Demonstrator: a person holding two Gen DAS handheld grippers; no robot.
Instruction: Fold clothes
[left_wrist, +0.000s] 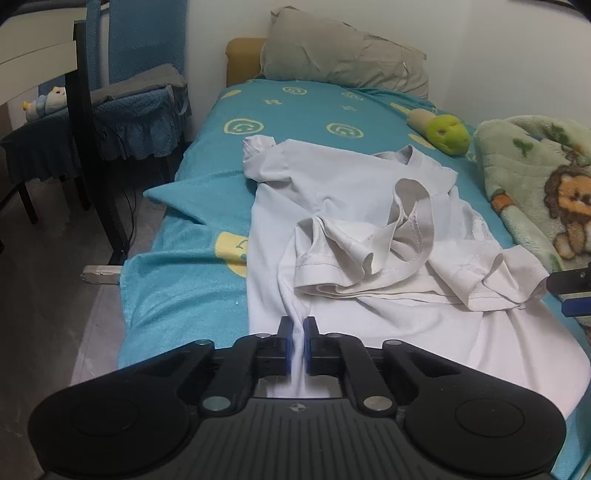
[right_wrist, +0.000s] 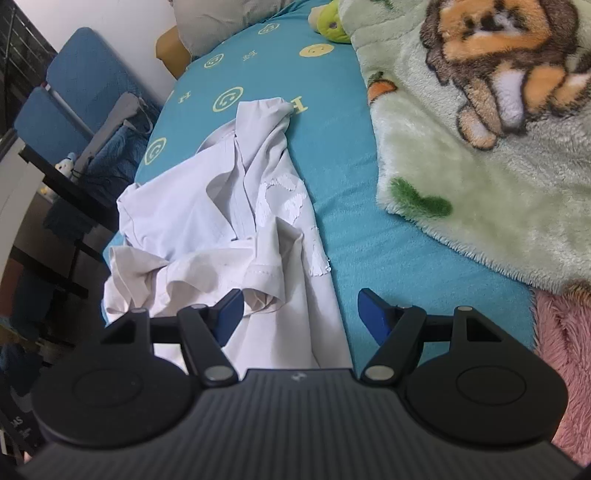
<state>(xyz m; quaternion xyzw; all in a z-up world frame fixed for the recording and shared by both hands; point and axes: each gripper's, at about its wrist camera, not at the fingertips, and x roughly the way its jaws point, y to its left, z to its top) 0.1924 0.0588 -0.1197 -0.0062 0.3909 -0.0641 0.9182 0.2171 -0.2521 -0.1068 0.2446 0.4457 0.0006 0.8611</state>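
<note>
On the bed (left_wrist: 207, 114), near edge, the left hand-held gripper (left_wrist: 298, 330) pinches the crumpled white shirt (left_wrist: 332, 184)'s hem while the right hand-held gripper (right_wrist: 301, 314) hangs spread over it; soft, light, floppy stuff, so I'd grab seams.

Beyond the right gripper (right_wrist: 300, 314), the lion blanket (right_wrist: 480, 155) runs off the frame edge; the white shirt's (right_wrist: 236, 206) near hem hides under the gripper body.

Rumpled white T-shirt (left_wrist: 332, 236) (hem bunched, sleeves twisted) sprawled lengthwise across the bed's middle
</note>
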